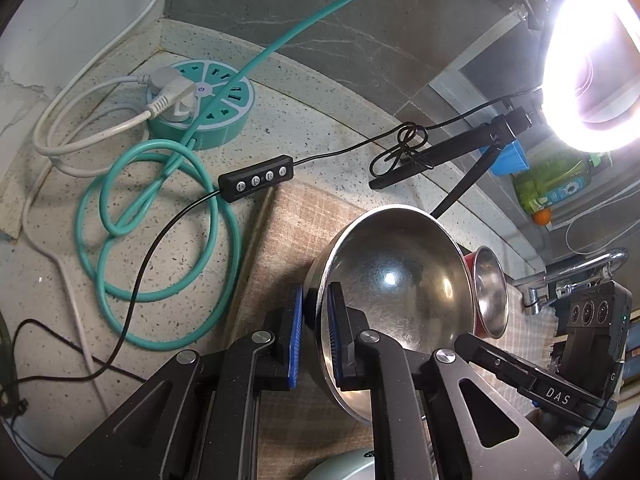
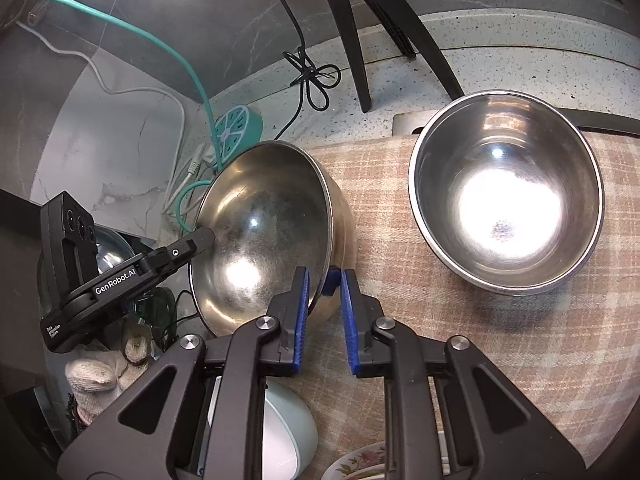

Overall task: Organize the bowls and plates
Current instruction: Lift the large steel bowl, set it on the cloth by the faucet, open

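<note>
A wide steel bowl [image 1: 392,288] is held tilted on its side above a checked cloth [image 1: 288,232]. My left gripper [image 1: 314,312] is shut on its rim, one blue pad inside and one outside. In the right wrist view the same bowl [image 2: 264,232] is also clamped at its rim by my right gripper [image 2: 324,296]. The left gripper's body [image 2: 104,276] shows at the bowl's far rim. A second, deeper steel bowl [image 2: 506,192] stands upright on the cloth [image 2: 400,240] to the right; it shows as red-sided in the left wrist view [image 1: 490,292].
A teal round power strip [image 1: 200,104] with teal and white cables lies on the speckled counter [image 1: 280,128]. A black inline switch [image 1: 254,178], tripod legs [image 2: 360,32] and a bright ring lamp [image 1: 592,60] stand behind. A pale bowl [image 2: 288,436] and a flowered plate [image 2: 360,464] lie below.
</note>
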{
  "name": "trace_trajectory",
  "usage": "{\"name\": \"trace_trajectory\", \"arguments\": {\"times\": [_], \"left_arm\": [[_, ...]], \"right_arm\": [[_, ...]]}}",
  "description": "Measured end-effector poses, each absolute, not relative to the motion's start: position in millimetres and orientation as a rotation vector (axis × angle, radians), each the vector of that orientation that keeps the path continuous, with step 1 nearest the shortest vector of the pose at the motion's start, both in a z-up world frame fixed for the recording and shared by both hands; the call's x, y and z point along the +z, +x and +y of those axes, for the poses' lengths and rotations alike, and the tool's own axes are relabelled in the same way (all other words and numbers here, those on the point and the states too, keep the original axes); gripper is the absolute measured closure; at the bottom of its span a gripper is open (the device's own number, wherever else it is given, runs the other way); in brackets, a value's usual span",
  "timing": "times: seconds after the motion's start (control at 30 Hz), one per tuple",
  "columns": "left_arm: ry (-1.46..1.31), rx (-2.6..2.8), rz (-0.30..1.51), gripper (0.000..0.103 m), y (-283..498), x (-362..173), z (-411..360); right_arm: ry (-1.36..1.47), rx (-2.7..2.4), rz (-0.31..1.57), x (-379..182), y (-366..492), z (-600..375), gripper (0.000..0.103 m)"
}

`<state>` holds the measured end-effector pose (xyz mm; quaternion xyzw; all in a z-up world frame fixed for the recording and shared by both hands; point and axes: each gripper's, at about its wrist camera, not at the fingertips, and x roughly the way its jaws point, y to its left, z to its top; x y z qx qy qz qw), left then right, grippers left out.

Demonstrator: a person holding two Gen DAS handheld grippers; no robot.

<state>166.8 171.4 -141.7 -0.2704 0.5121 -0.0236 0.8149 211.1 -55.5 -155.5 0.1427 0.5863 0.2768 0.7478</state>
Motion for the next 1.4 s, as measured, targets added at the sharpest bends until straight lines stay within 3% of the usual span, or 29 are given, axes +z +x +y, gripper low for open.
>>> {"name": "trace_trajectory", "arguments": {"times": [0.87, 1.4], "left_arm": [[-0.521, -0.118, 0.987, 0.093, 126, -86, 129], [-0.474, -0.226, 0.969, 0.093, 112, -64, 58]], "right_arm": [[0.324, 0.629, 1.196, -105, 161, -109, 0.087], [0.348, 0.561, 1.15, -83, 132, -189, 0.086]]}}
